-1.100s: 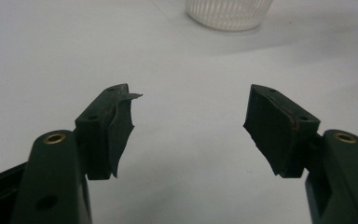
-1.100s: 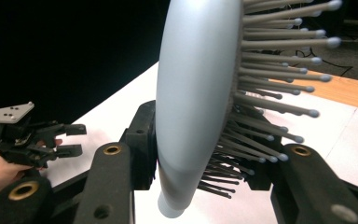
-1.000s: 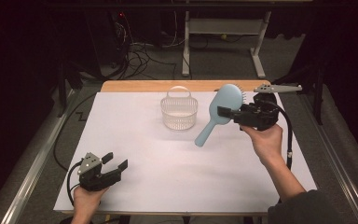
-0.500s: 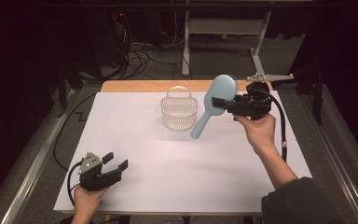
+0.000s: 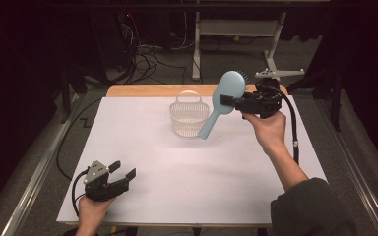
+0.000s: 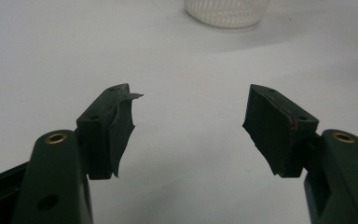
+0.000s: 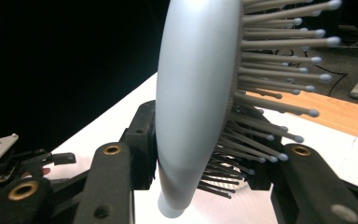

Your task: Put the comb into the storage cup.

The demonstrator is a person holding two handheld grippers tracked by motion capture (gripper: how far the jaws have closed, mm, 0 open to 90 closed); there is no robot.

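Observation:
A light blue hairbrush (image 5: 229,88) hangs in the air by the right rim of a clear ribbed basket (image 5: 189,119), handle slanting down-left. My right gripper (image 5: 227,101) is shut on the brush where head meets handle. In the right gripper view the jaws clamp the brush (image 7: 191,93) from both sides, one on its smooth back, one on the bristles. My left gripper (image 5: 123,169) rests low at the near left of the white sheet, jaws apart. In the left gripper view its pads (image 6: 116,126) stand wide with bare sheet between, and the basket (image 6: 226,9) lies far ahead.
A white sheet (image 5: 177,187) covers the table, with a wooden strip (image 5: 142,91) showing along its far edge. Metal rails run down both sides. Cables and a desk frame (image 5: 197,44) lie on the dark floor beyond.
My right hand has carried the brush left and a little up, closer to the basket. The left hand has stayed where it was.

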